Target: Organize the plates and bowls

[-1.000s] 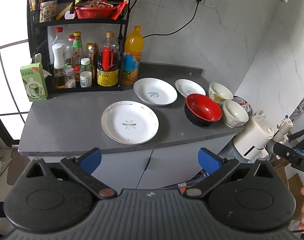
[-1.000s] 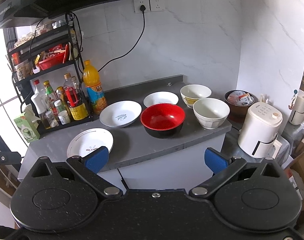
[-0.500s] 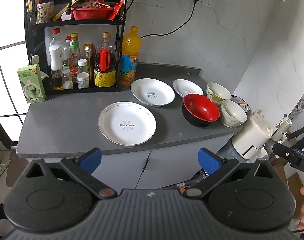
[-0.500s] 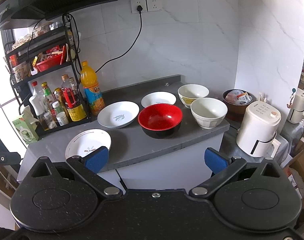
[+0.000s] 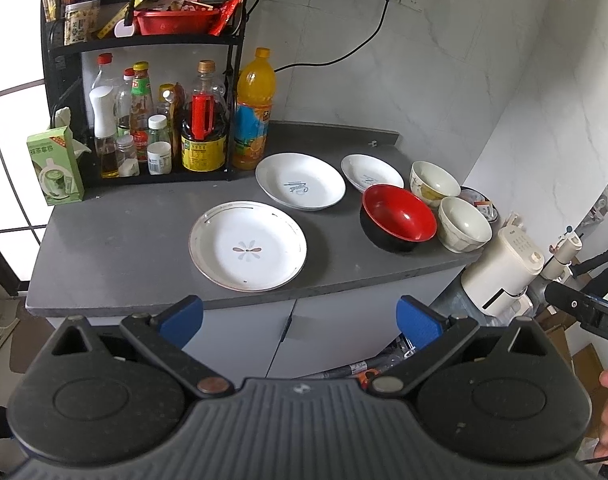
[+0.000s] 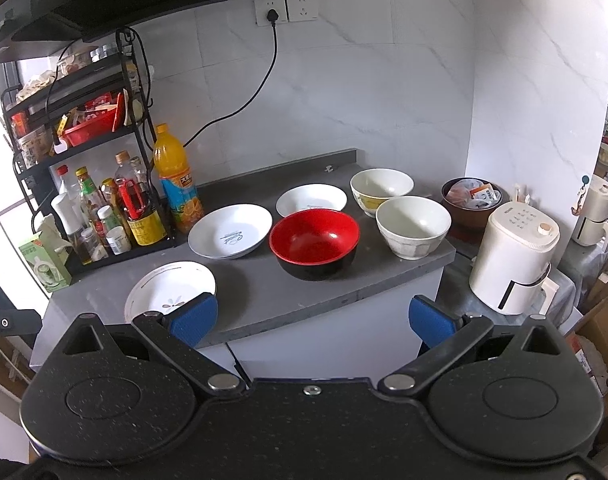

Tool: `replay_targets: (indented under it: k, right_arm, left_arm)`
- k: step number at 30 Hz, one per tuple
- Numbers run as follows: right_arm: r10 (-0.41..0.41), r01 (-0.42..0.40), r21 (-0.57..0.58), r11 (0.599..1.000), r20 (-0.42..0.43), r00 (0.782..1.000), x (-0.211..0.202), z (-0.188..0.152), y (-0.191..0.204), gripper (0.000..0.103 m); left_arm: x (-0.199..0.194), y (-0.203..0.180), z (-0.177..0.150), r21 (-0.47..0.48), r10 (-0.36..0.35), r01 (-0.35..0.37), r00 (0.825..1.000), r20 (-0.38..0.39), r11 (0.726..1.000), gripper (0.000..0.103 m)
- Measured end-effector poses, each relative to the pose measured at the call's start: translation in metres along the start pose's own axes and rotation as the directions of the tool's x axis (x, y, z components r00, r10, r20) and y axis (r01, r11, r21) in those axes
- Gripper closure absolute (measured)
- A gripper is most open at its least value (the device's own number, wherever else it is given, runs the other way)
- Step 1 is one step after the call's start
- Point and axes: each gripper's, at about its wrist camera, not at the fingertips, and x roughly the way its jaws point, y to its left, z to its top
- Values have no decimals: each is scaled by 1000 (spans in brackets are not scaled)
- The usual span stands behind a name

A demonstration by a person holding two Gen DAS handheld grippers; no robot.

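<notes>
Both claws hang in front of the worktop point(image 5: 115, 240) with nothing between their blue pads: the left claw point(image 5: 299, 320) and the right claw point(image 6: 311, 318) are each spread wide and empty. Three plates lie flat and apart on the grey slab: a large flower plate point(image 5: 247, 245) near the front edge, a deeper printed plate point(image 5: 299, 181) behind it, and a small plate point(image 5: 371, 173) further back. To their right stand a red bowl point(image 6: 315, 242), a white bowl point(image 6: 412, 224) near the worktop's right corner, and a patterned bowl point(image 6: 381, 191) behind that. All look like glazed ware, so I judge them stiff, smooth, likely slippery and prone to chip; the plates offer only a low rim, best pinched at the near edge, while the bowls give a taller wall to grip over the lip. The red bowl may be lighter if it is plastic, though that cannot be told. Open slab lies left of the flower plate, in front of the bottle rack point(image 5: 143, 80). The right corner is tight, with a drop to the white appliance point(image 6: 518, 258) below.
</notes>
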Motion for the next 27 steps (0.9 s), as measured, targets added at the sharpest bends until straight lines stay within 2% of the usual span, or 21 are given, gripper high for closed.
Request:
replay_targets:
  k: [14, 22, 27]
  right_arm:
    - [0, 0, 20, 1000, -6, 1000, 19, 13, -5, 0]
    - [-12, 12, 50, 999, 4, 1000, 46, 27, -9, 0]
    - [-36, 36, 85, 996, 2, 999, 68, 41, -13, 0]
  left_arm:
    - [30, -6, 28, 6, -17, 17, 999, -28, 1000, 1]
    - [70, -12, 55, 31, -55, 57, 997, -47, 998, 1]
    - [101, -22, 84, 72, -106, 110, 993, -59, 991, 2]
